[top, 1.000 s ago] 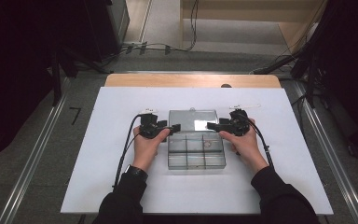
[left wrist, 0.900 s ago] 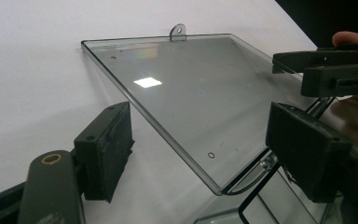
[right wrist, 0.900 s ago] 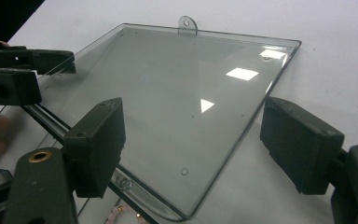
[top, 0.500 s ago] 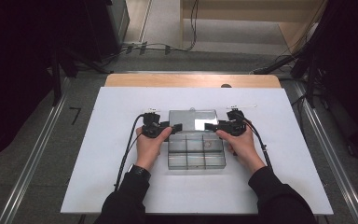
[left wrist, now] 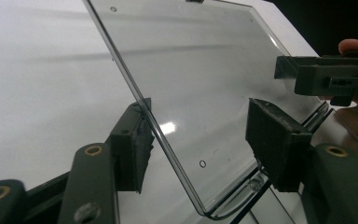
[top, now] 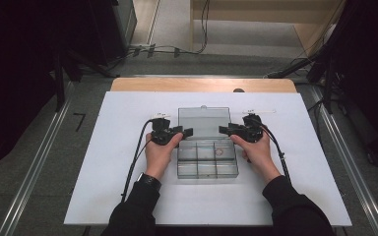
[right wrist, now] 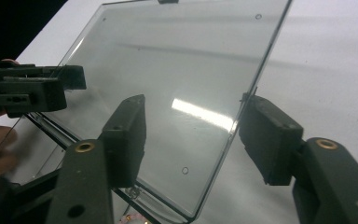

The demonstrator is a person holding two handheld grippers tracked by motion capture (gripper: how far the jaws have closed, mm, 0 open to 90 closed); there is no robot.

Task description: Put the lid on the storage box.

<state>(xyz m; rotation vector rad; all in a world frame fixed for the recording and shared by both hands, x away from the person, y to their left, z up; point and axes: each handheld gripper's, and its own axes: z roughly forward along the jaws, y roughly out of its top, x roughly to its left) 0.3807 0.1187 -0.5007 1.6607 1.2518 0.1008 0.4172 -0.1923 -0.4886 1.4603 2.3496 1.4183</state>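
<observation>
One clear compartment box (top: 207,158) sits on the counter (top: 103,162), its one lid (top: 204,121) open. Two tongs: the left tongs (top: 187,131) and the right tongs (top: 223,130), one at each side of that lid. Two hands.

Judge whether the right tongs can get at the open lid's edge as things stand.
Probably yes. The right tongs already straddle the lid's side edge; their jaws have just been closing, one pad on each face, with nothing between. The left tongs work the opposite edge, out of the way.
</observation>
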